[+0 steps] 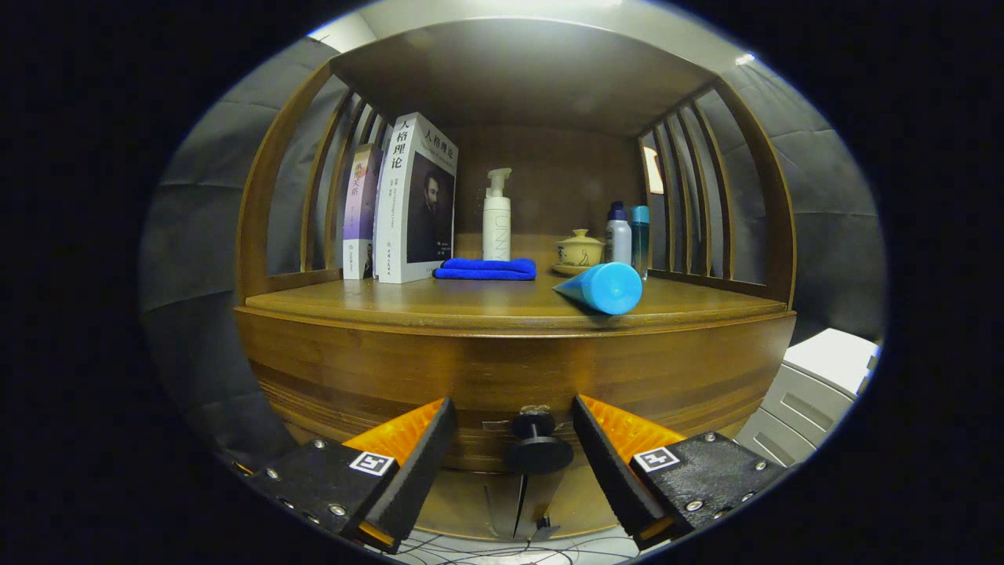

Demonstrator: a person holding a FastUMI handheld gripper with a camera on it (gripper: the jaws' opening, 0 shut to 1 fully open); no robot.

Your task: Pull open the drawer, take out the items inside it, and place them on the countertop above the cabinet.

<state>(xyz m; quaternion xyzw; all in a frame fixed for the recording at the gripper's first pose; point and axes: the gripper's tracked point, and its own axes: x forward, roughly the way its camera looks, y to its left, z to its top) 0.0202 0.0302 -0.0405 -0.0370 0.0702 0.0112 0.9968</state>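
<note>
While the tongs (514, 428) are standing wide apart in the gripper view, their two fingers are flanking a dark round knob (538, 449) without touching it; the knob is sitting between the fingertips, on the front of the wooden drawer (502, 384). The drawer front is lying flush with the cabinet, so it is looking closed, and whatever it is holding is hidden.

Above the drawer, the tabletop (439, 302) is carrying several things beneath a wooden shelf frame with slatted sides. Two books (400, 200) are standing upright at the left, beside the slats. Just right of them a folded blue cloth (486, 269) is lying flat, and a white pump bottle (496, 220) is standing upright right behind it. Further right, a small lidded cup (580, 249) is resting on a saucer, with two small bottles (627, 235) standing just beside it near the right slats. A blue tube (604, 287) is lying on its side near the front edge of the tabletop, its wide cap end pointing toward the tongs.

Beyond the cabinet's right side, a pale grey unit (816, 384) is showing.
</note>
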